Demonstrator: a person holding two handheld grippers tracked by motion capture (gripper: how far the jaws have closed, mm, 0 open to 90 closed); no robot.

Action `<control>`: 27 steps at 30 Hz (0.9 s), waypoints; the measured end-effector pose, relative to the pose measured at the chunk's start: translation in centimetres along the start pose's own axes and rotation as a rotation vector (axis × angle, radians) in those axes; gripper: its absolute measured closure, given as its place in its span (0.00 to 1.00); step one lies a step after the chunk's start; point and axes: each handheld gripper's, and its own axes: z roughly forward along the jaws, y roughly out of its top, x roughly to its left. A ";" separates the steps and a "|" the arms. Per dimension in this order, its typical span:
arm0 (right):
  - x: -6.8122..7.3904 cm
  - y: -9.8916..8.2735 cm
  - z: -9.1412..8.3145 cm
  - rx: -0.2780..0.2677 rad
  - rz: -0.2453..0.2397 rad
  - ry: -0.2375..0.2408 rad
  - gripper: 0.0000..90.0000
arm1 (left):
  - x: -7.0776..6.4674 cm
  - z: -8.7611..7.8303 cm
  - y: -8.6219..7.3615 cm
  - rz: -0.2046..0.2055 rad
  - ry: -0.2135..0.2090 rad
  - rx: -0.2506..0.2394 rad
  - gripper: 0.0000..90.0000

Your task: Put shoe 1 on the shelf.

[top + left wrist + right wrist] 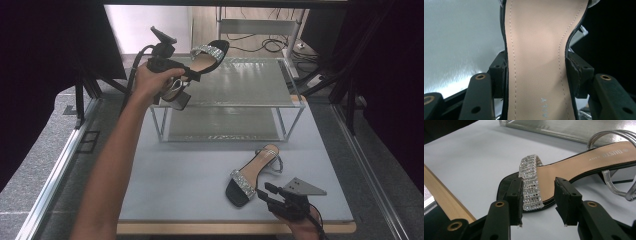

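A black block-heel sandal (210,54) with a rhinestone toe strap is held up over the left end of the rack's top shelf (250,80). My left gripper (192,75) is shut on the narrow waist of its sole. In the left gripper view, the tan insole (536,50) runs up between the pads (574,72), which press on both of its edges. The matching sandal (252,175) lies on the grey table (175,180) at the front right. My right gripper (265,191) rests just before its toe, and the jaws stand open on either side of the sparkling strap (530,182) without touching it.
A two-level metal rack with a lower shelf (225,125) stands at the back middle of the table. A wooden strip (200,227) lines the table's front edge. Dark curtains hang at both sides, and cables lie on the floor behind.
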 end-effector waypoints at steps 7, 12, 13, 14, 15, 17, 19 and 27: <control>0.0 -0.1 0.1 0.008 -0.004 0.000 0.66 | 1.8 3.3 2.4 -0.100 0.036 -0.004 0.48; 0.0 0.0 -0.2 -0.002 -0.008 -0.006 0.66 | 2.8 6.0 4.0 -0.171 0.090 -0.017 0.48; 0.0 0.0 -0.2 -0.002 -0.008 -0.006 0.66 | 2.8 6.0 4.0 -0.171 0.090 -0.017 0.48; -0.1 0.0 -0.2 -0.001 -0.007 -0.006 0.66 | 3.1 7.0 4.2 -0.191 0.105 -0.016 0.48; -0.1 0.0 -0.2 -0.001 -0.007 -0.006 0.66 | 3.1 7.0 4.2 -0.191 0.105 -0.016 0.48; -0.2 -0.1 -0.2 0.000 -0.001 -0.006 0.66 | 3.3 7.8 4.3 -0.208 0.134 -0.010 0.48; -0.1 -0.1 -0.2 -0.002 -0.005 -0.006 0.66 | 3.7 8.8 4.3 -0.224 0.156 -0.003 0.48; -0.1 0.1 -0.6 -0.014 -0.004 -0.007 0.66 | 4.3 10.3 4.3 -0.280 0.189 0.012 0.48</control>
